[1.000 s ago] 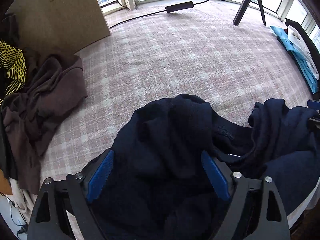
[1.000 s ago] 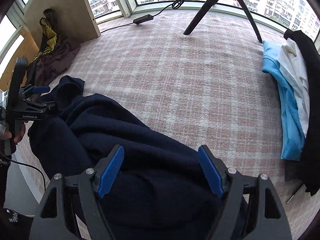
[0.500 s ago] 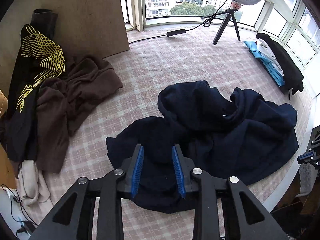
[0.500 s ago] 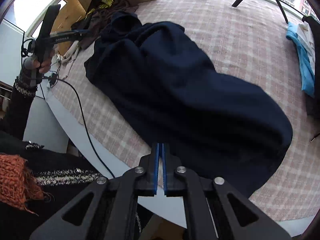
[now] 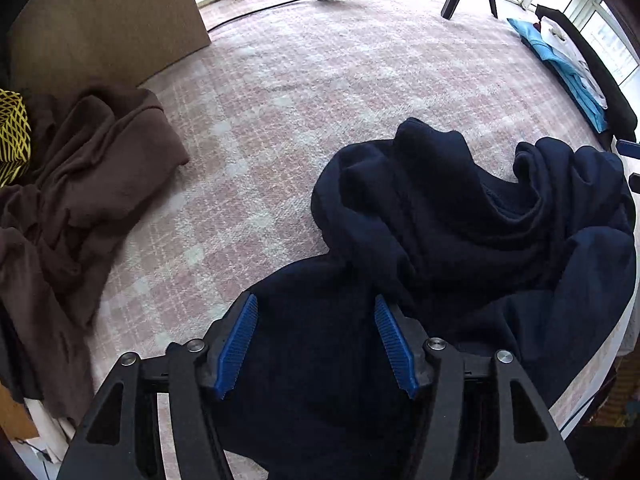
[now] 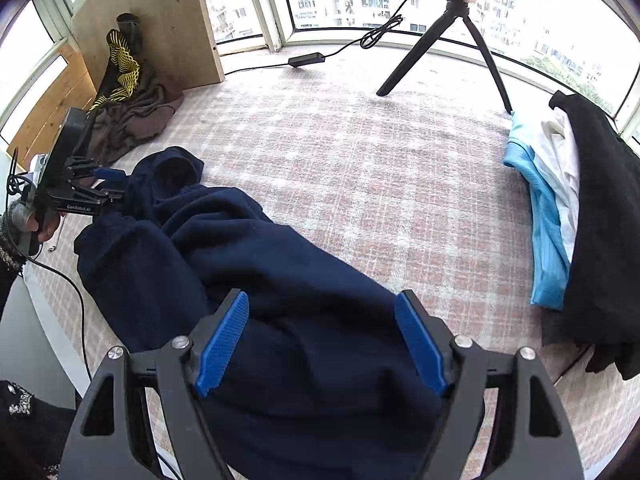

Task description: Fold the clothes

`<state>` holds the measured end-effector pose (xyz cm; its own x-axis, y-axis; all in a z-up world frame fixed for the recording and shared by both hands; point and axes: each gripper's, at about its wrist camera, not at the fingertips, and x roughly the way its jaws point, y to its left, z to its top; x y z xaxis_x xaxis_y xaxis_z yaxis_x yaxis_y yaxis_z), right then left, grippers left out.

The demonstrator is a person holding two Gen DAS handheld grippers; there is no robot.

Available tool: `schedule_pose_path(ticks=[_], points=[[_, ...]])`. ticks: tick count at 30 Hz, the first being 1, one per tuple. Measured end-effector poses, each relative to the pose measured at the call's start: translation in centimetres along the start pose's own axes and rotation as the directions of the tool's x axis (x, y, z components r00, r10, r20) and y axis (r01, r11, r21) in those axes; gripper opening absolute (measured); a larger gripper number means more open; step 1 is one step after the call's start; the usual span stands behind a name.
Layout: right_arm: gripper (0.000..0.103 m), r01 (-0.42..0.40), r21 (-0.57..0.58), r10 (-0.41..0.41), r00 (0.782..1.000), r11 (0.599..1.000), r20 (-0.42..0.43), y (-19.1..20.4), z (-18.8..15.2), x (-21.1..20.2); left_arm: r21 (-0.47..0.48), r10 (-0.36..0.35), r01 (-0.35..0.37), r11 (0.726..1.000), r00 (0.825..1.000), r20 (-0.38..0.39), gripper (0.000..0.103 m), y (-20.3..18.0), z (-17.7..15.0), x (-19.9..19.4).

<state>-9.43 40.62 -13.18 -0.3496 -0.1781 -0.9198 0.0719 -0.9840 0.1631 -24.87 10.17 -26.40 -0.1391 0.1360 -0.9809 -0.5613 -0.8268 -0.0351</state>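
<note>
Left wrist view: left gripper (image 5: 316,344) over crumpled navy sweatshirt (image 5: 460,240) lying on the plaid-covered tabletop (image 5: 320,92); jaws opening, fabric between them, pads not pressing; brown garment (image 5: 80,184) well apart at left.

Right wrist view: right gripper (image 6: 320,344) above the sweatshirt's near end; jaws opening, cloth between the pads, unpinched; folded blue shirt (image 6: 540,224) at far right.

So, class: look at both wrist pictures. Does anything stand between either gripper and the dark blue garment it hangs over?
Nothing visible does. The navy garment lies directly below the left gripper and right gripper, whose fingers are opening with cloth between them.
</note>
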Motion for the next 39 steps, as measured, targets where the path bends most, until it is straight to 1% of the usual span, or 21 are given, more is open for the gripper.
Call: schedule_pose_path(ticks=[1,2,3,5,6,7,13,16,17,19,20,23,25,26,28,30,32,36,37,38,39], points=[[0.075,-0.022,0.007,0.022,0.999,1.000,-0.044,-0.2,0.6,1.4,-0.003,-0.021,0.021,1.000,1.000,-0.011,0.060,-0.3,0.2,0.5],[0.075,-0.054,0.020,0.056,0.996,0.998,-0.076,-0.4,0.8,2.5,0.023,-0.032,0.032,0.999,0.999,0.002,0.049,-0.7,0.2,0.2],[0.075,-0.086,0.026,0.088,0.992,0.996,-0.091,-0.2,0.5,3.1,0.046,-0.046,0.045,0.998,0.999,0.014,0.027,-1.2,0.2,0.0],[0.066,-0.118,0.009,0.118,0.987,0.993,-0.105,0.5,-0.3,3.6,0.057,-0.111,0.110,0.992,0.994,0.015,0.002,-1.4,-0.1,-0.7],[0.027,-0.110,-0.019,0.107,0.989,0.994,-0.105,1.1,-0.6,3.6,0.059,-0.099,0.096,0.994,0.995,0.035,0.002,-1.3,-0.4,-1.4],[0.005,-0.100,-0.037,0.096,0.990,0.994,-0.105,1.6,-0.8,3.1,0.061,-0.086,0.083,0.995,0.995,0.055,0.002,-1.2,-0.7,-2.1],[0.005,-0.036,-0.118,0.041,0.998,0.992,0.046,4.3,-2.7,-6.0,-0.046,-0.032,0.045,0.998,0.971,0.239,0.001,2.9,-6.5,-11.9],[0.005,-0.032,-0.120,0.038,0.998,0.992,0.047,6.6,-7.2,-8.5,-0.118,-0.069,0.107,0.987,0.955,0.290,0.001,5.0,-11.9,-15.6],[0.007,-0.057,-0.118,0.056,0.998,0.991,-0.009,7.5,-9.3,-7.7,-0.135,-0.072,0.113,0.984,0.958,0.279,0.001,5.1,-13.7,-15.7],[0.029,-0.107,-0.111,0.093,0.988,0.988,-0.120,9.3,-13.5,-6.1,-0.132,-0.055,0.082,0.988,0.979,0.196,0.001,4.4,-16.8,-14.0],[0.033,-0.117,-0.103,0.101,0.984,0.988,-0.145,9.5,-14.6,-6.0,-0.121,-0.039,0.057,0.991,0.989,0.141,0.001,3.9,-18.3,-12.8],[0.033,-0.130,-0.078,0.113,0.976,0.988,-0.188,9.4,-16.9,-6.2,-0.086,0.011,-0.011,0.996,1.000,-0.002,0.001,2.7,-22.2,-9.8],[0.035,-0.138,-0.061,0.122,0.969,0.989,-0.216,9.3,-18.5,-6.3,-0.102,0.006,-0.006,0.995,1.000,-0.002,0.002,2.9,-22.8,-9.9],[0.037,-0.138,-0.036,0.130,0.977,0.990,-0.170,8.7,-18.1,-7.0,-0.116,0.002,0.000,0.993,1.000,0.010,0.002,3.1,-22.7,-10.2],[0.064,-0.105,0.002,0.105,0.993,0.994,-0.046,7.5,-16.3,-8.5,-0.128,-0.031,0.040,0.991,0.997,0.071,0.010,2.9,-20.9,-11.2],[0.070,-0.032,-0.006,0.033,0.999,0.999,0.024,7.0,-14.1,-8.3,-0.105,-0.098,0.111,0.988,0.987,0.127,0.048,2.2,-18.5,-11.7],[0.070,-0.006,-0.027,0.007,1.000,1.000,0.014,6.6,-12.0,-6.3,-0.058,-0.130,0.138,0.989,0.984,0.125,0.061,0.6,-16.0,-10.5],[0.070,0.005,-0.101,-0.015,0.994,0.995,-0.106,6.9,-10.4,-0.5,-0.022,-0.151,0.153,0.988,0.985,0.080,0.054,-1.5,-12.5,-7.5],[0.059,-0.009,-0.100,-0.004,0.992,0.995,-0.123,7.0,-10.4,0.1,-0.027,-0.146,0.148,0.989,0.987,0.060,0.043,-1.8,-11.9,-6.7],[0.042,-0.028,-0.089,0.016,0.991,0.996,-0.136,7.1,-10.4,0.5,-0.032,-0.141,0.142,0.989,0.989,0.040,0.009,-2.0,-11.4,-5.8],[0.009,-0.047,-0.078,0.035,0.988,0.996,-0.147,7.2,-10.4,0.8,-0.036,-0.137,0.137,0.990,0.990,0.022,0.003,-2.3,-10.9,-5.1]])
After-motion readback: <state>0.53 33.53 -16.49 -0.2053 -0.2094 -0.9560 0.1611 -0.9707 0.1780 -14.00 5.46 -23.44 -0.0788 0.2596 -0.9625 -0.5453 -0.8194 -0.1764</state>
